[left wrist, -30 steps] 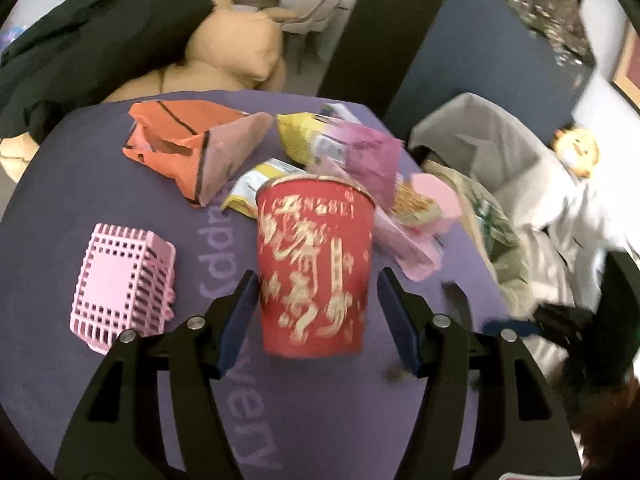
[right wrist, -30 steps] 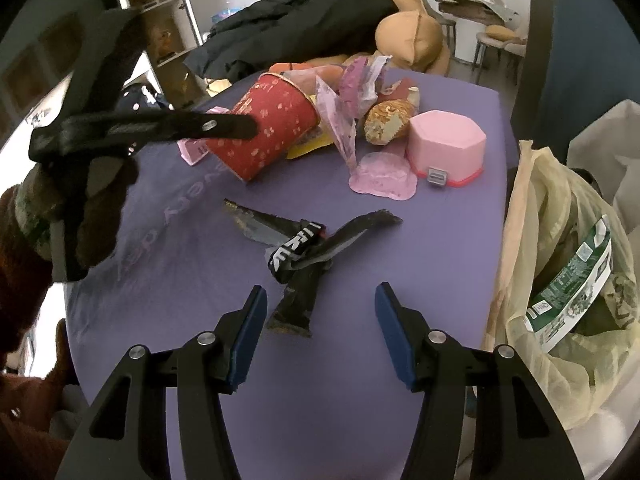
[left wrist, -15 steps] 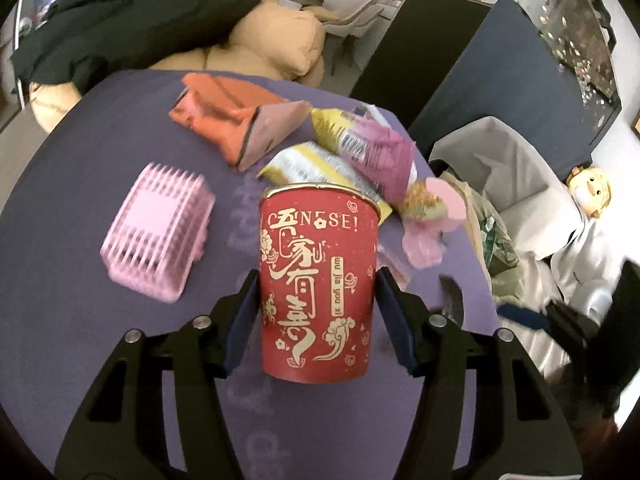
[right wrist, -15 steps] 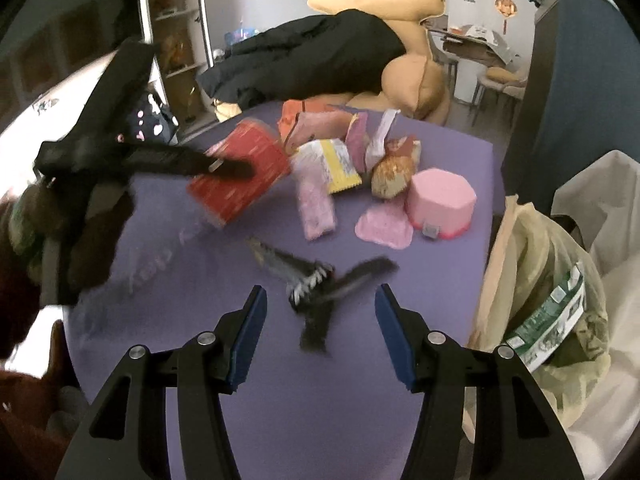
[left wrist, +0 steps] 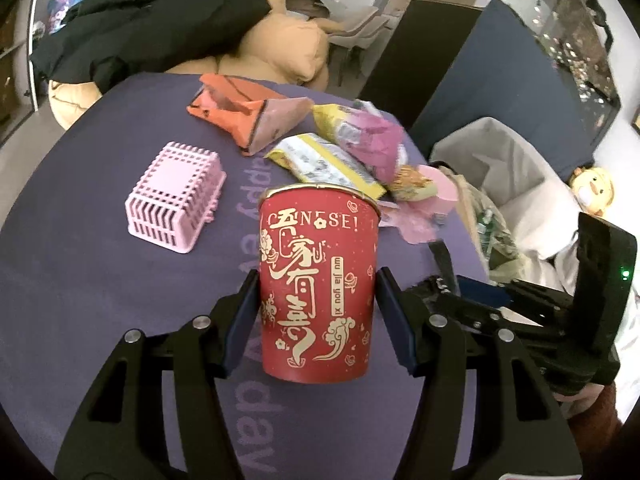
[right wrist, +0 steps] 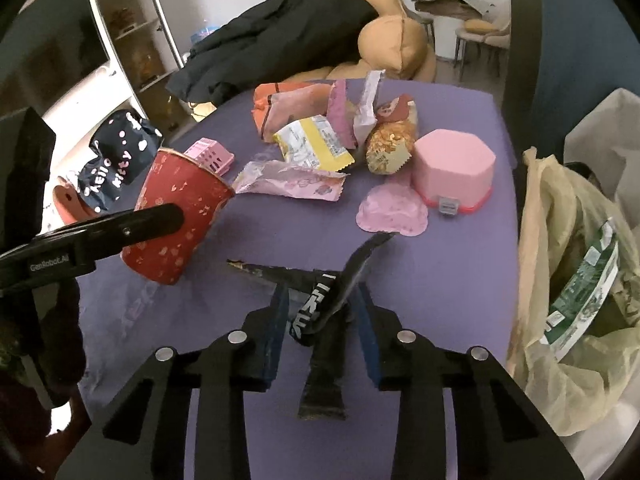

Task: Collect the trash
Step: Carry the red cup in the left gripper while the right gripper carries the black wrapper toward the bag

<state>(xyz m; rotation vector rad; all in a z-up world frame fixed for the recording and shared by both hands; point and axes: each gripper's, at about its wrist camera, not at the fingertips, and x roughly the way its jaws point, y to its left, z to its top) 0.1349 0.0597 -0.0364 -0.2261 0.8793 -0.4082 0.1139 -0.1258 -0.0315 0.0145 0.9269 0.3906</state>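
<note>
- The left gripper (left wrist: 318, 312) clamps a red paper cup (left wrist: 318, 284) between its blue pads, both pressed against the cup's lower sides; from the right wrist view the cup (right wrist: 176, 220) hangs tilted above the near left part of the purple table (right wrist: 460, 272), its base off the cloth.
- The cup is tall, tapered and red, printed with gold characters and clouds, with a pale rim and an open mouth.
- The right gripper (right wrist: 320, 316) has its jaws apart on either side of a crumpled black wrapper (right wrist: 320, 308) lying near the table's front edge; the pads do not visibly touch it.
- Bare purple cloth lies between the black wrapper and the litter farther back.
- At mid-table sit a flat pink lid (right wrist: 392, 212), a pink hexagonal tub (right wrist: 454, 168) turned upside down, and a pink foil wrapper (right wrist: 292, 182).
- A small pink basket (left wrist: 174, 194) lies overturned toward the left edge.
- Yellow (right wrist: 312, 142) and orange (right wrist: 288, 106) snack bags crowd the far edge.
- A yellowish trash bag (right wrist: 568, 300) hangs open just past the right edge.
</note>
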